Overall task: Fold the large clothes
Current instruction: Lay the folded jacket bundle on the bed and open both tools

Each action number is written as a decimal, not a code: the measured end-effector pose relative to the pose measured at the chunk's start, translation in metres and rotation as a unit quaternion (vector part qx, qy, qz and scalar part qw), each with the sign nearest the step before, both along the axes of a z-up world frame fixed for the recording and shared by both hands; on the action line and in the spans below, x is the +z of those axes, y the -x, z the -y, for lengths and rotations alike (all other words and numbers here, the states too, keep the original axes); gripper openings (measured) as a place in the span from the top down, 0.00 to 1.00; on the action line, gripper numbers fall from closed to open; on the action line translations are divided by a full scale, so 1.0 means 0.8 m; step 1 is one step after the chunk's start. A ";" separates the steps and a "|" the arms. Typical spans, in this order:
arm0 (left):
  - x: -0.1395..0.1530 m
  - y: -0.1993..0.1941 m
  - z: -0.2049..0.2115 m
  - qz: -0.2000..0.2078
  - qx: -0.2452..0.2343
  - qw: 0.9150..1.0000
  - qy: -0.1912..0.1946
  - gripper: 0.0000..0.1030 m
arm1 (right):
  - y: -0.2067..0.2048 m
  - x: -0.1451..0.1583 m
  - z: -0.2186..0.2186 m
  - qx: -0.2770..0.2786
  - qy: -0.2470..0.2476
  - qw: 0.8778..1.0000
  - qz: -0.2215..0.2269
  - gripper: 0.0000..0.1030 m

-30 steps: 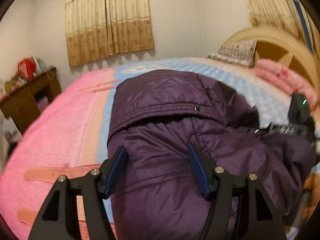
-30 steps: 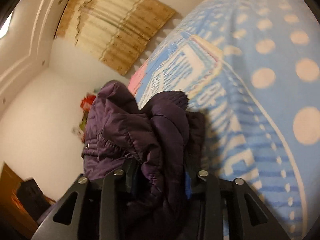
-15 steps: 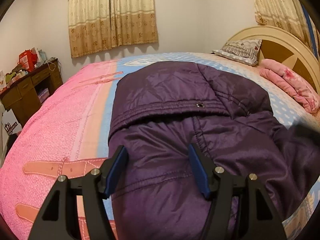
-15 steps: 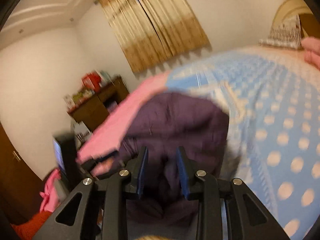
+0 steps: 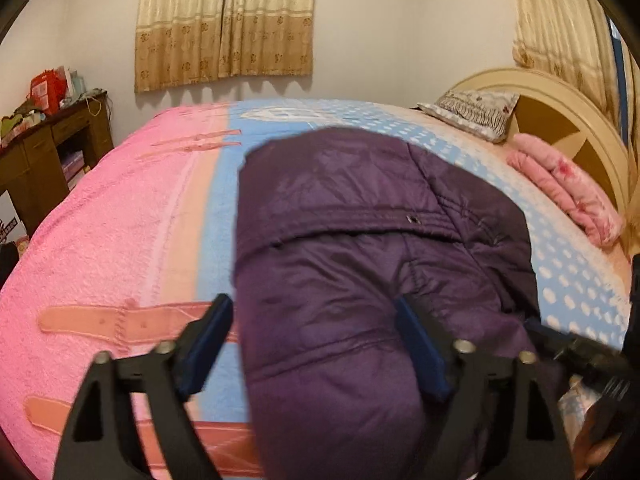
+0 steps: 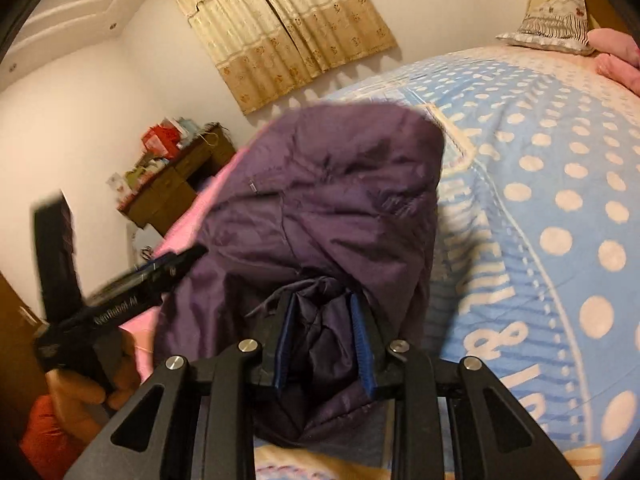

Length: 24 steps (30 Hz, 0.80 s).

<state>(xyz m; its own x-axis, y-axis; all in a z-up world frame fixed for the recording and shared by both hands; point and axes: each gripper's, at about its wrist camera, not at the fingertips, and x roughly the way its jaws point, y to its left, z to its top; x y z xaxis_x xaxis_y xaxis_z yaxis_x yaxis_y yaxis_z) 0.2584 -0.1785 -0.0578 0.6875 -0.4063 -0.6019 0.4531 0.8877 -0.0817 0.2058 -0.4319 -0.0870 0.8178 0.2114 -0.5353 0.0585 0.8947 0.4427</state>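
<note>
purple padded jacket [image 5: 360,280] lies part-folded on the bed cover [image 5: 120,240], over the blue strip beside the pink half, pillow [image 5: 476,114] and headboard [image 5: 560,96] well beyond it. left gripper [image 5: 316,340] jaws have just been opening and stand wide, pads clear of the jacket below them, holding nothing. right gripper [image 6: 324,344] jaws have just been closing and are clamped on a bunched fold of the jacket [image 6: 328,208] at its near edge.

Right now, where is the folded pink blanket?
Left wrist view, far right: the folded pink blanket lies at the head of the bed beside the headboard, just right of the patterned pillow.
</note>
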 end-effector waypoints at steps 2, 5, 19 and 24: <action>0.018 -0.010 -0.017 0.029 0.015 0.999 0.001 0.08 | 0.007 0.033 0.010 0.000 0.001 0.999 0.035 0.73; 0.040 -0.037 -0.024 0.040 0.037 0.998 0.014 0.07 | -0.006 0.081 0.022 -0.019 0.028 0.997 0.068 0.71; -0.030 -0.112 0.104 -0.040 0.079 0.992 -0.088 0.02 | -0.212 -0.030 0.056 -0.079 0.099 0.989 -0.082 0.71; -0.039 -0.126 0.112 -0.051 0.095 0.989 -0.097 0.00 | -0.240 -0.046 0.072 -0.056 0.082 0.989 -0.107 0.71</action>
